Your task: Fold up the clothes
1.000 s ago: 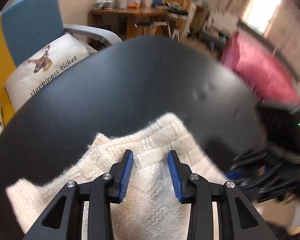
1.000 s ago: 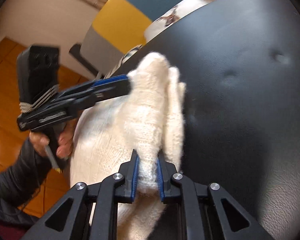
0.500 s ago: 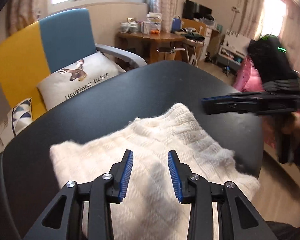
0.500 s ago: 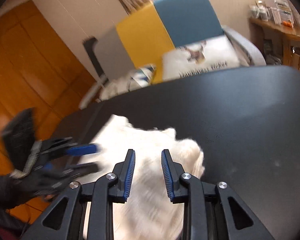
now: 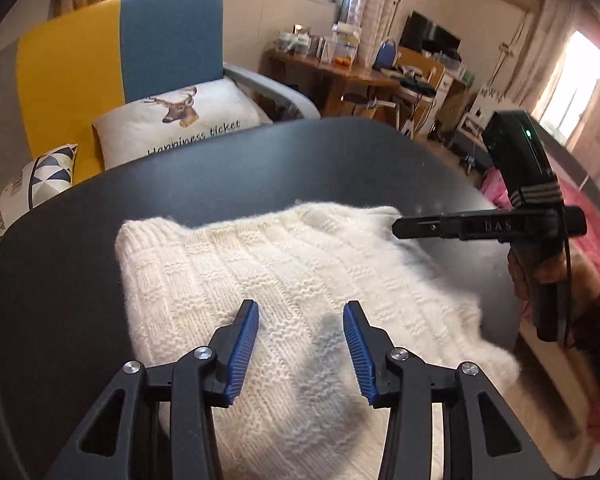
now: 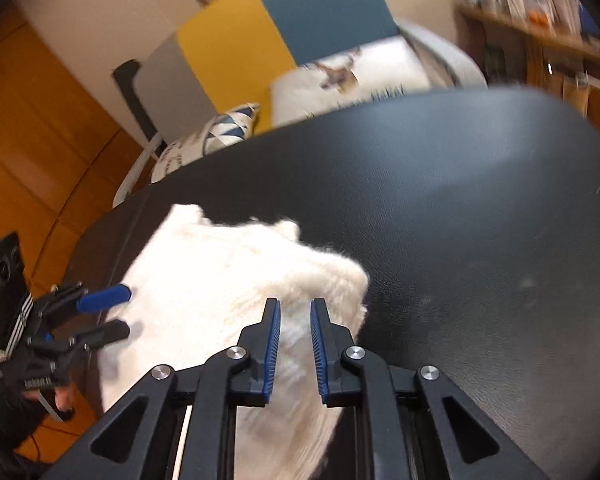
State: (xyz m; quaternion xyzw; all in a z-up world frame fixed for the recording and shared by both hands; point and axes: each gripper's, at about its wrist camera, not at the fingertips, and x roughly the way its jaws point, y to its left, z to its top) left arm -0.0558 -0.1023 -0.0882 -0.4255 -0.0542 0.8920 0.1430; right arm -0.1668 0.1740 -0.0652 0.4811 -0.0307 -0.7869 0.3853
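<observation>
Cream knitted sweater [image 5: 300, 292] lying folded on a black counter [image 5: 260, 168], left tongs [image 5: 300, 316] spread wide with nothing between them just above the knit, right tongs [image 5: 404, 227] reaching in sideways at the sweater's far corner, deer-print cushion [image 5: 180, 120] on a yellow and blue armchair [image 5: 120, 52] behind.

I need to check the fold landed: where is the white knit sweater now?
The white knit sweater lies on the black table, below both open grippers.
</observation>
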